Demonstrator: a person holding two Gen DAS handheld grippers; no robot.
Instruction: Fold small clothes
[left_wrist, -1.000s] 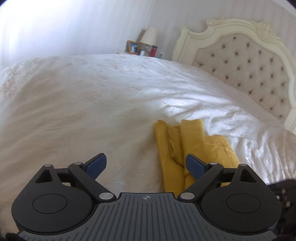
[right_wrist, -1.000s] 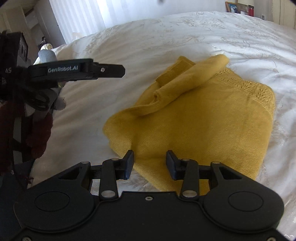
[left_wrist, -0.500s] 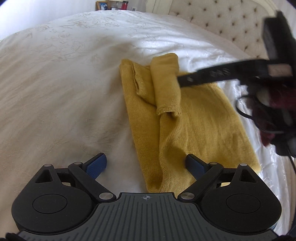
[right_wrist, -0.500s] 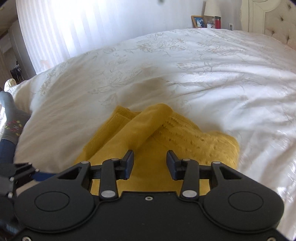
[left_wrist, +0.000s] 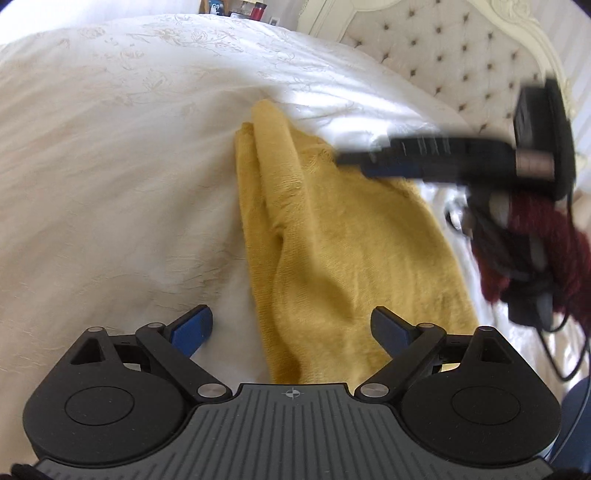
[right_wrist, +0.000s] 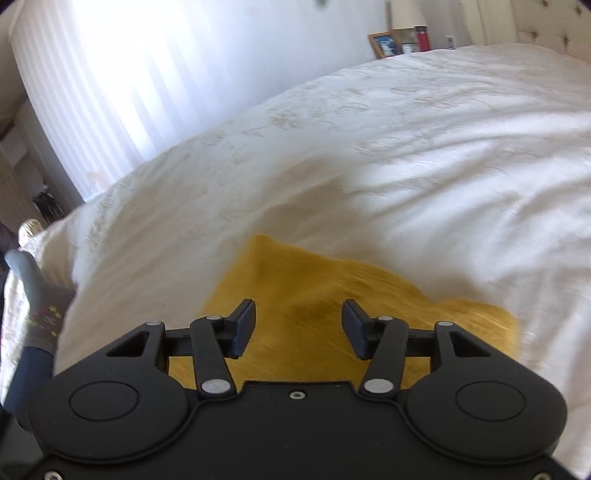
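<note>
A mustard-yellow knitted garment lies partly folded on the white bedspread, with a folded strip along its left side. My left gripper is open and empty over the garment's near left edge. My right gripper is open and empty just above the garment. In the left wrist view the right gripper appears blurred above the garment's far right part, held by a hand in a dark red sleeve.
A tufted cream headboard stands at the far right. A picture frame and small red items sit beyond the bed. A bright curtained window is on the left. A socked foot shows at the left edge.
Both grippers have moved closer over the garment. The right gripper has opened wider and shifted toward the garment's far end. The left view now looks down along the garment.
</note>
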